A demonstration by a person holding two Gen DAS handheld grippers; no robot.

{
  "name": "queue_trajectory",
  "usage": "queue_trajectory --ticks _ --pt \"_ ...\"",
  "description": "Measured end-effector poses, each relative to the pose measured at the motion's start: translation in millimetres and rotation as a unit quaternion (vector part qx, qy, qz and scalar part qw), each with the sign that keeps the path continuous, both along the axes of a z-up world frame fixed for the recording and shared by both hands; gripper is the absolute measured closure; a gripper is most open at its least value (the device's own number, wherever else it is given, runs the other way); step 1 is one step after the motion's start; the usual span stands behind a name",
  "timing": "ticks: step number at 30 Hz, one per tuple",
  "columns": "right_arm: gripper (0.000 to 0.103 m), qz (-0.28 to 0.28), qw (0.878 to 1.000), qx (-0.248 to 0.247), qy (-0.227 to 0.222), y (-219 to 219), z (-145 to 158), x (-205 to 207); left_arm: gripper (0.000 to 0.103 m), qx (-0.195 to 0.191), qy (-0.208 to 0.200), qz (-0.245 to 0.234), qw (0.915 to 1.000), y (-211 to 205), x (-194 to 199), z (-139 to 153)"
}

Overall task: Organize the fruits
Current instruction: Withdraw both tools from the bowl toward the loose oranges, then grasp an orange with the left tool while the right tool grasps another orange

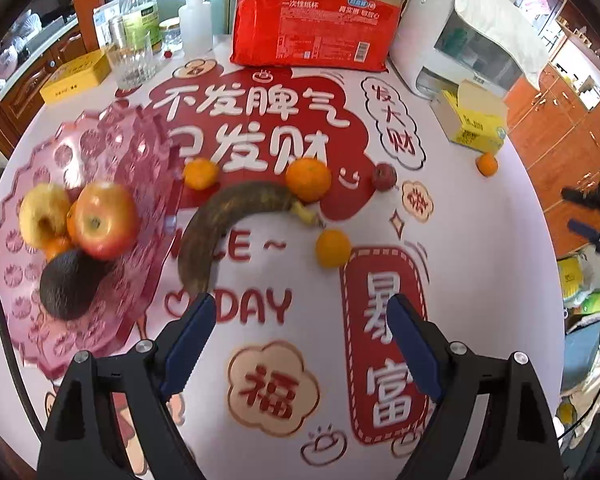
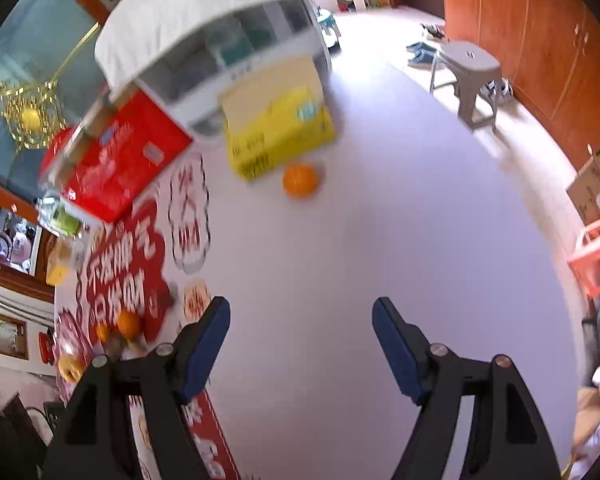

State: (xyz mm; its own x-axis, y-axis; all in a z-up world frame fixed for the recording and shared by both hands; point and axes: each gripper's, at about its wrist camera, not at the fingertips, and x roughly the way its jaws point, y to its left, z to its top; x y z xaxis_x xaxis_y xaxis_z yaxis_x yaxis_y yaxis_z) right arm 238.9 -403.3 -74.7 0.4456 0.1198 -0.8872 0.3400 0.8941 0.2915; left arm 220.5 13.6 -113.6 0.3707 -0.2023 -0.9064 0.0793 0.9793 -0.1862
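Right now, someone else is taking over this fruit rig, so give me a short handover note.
Left gripper: open, empty, above the table.
Right gripper: open, empty, facing the lone orange beside the yellow box.
Done: two apples, an avocado and some oranges are on the pink tray.
Left on the table: brown banana, three oranges near it, a small red fruit, the lone orange.

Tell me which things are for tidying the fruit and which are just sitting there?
For the job: pink tray, red apple, yellow apple, avocado, banana, loose oranges.

Just sitting there: red cup pack, yellow box, glass, bottles.
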Motion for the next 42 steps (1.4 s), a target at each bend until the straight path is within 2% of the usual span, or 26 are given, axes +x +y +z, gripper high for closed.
queue_trajectory --ticks 5,10,14,19,22,30,35,40,42 --pt "0.029 0.016 1.000 -0.017 -0.018 -16.8 15.8 50.6 0.017 0.011 -0.002 0.010 0.9999 -12.5 20.6 -1.7" --pt "0.029 0.033 0.998 -0.029 -0.034 -24.8 13.7 88.3 0.017 0.012 0.005 0.017 0.9998 -22.8 36.6 -9.9" --pt "0.029 0.041 0.997 -0.050 -0.036 -25.2 -6.4 104.2 0.017 0.001 0.003 0.016 0.9999 -31.4 40.5 -22.0" --pt "0.029 0.034 0.997 -0.053 -0.053 -25.3 -36.3 108.1 0.017 -0.009 0.011 0.015 0.9998 -39.7 43.8 -42.3" --pt "0.029 0.036 0.996 -0.064 -0.058 -22.5 -53.8 112.4 0.017 -0.004 0.014 0.024 0.9996 -40.3 47.9 -53.7" --pt "0.029 0.091 0.990 -0.091 -0.057 -0.3 -85.8 125.9 0.017 -0.031 0.033 0.050 0.9977 -35.5 54.6 -78.9" --pt "0.030 0.098 0.987 -0.115 -0.046 10.9 -100.7 130.2 0.031 -0.037 0.037 0.058 0.9969 -36.8 54.0 -86.5" --pt "0.045 0.107 0.986 -0.119 -0.047 19.6 -107.3 133.4 0.041 -0.038 0.036 0.066 0.9964 -36.7 55.4 -91.2" --pt "0.052 0.109 0.984 -0.130 -0.049 22.2 -107.3 133.8 0.049 -0.043 0.030 0.069 0.9962 -36.2 55.4 -90.9"
